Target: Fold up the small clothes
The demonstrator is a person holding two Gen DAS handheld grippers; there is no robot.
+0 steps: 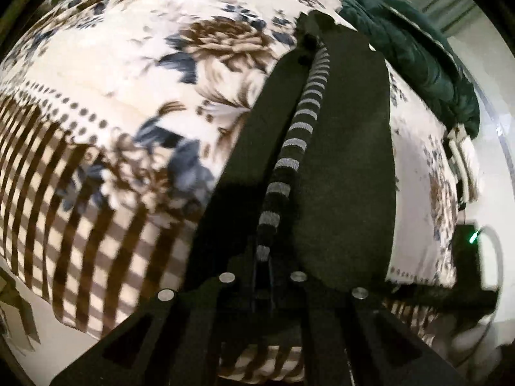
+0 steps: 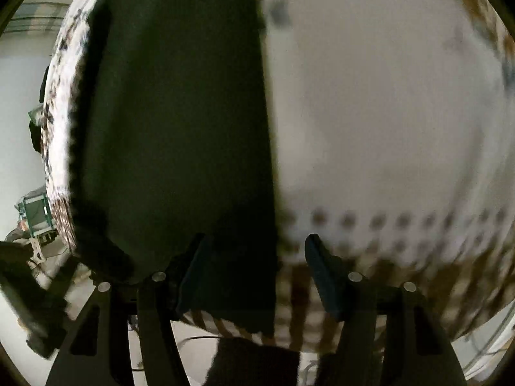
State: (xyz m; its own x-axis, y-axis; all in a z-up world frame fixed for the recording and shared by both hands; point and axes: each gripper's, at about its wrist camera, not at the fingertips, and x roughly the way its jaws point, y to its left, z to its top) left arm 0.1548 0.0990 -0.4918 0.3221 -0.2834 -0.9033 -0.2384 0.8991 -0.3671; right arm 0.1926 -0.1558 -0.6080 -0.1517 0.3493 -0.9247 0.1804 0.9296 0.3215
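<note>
Gripping a striped cuff (image 1: 291, 148), left tool (image 1: 309, 48) — right tool (image 2: 254, 251) spread over the garment's (image 2: 180, 128) edge.

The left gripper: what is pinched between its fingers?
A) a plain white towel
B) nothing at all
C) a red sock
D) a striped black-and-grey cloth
D: in the left wrist view the left gripper has its fingers closed on a narrow black-and-grey striped cloth, held above the floral bedsheet.
</note>
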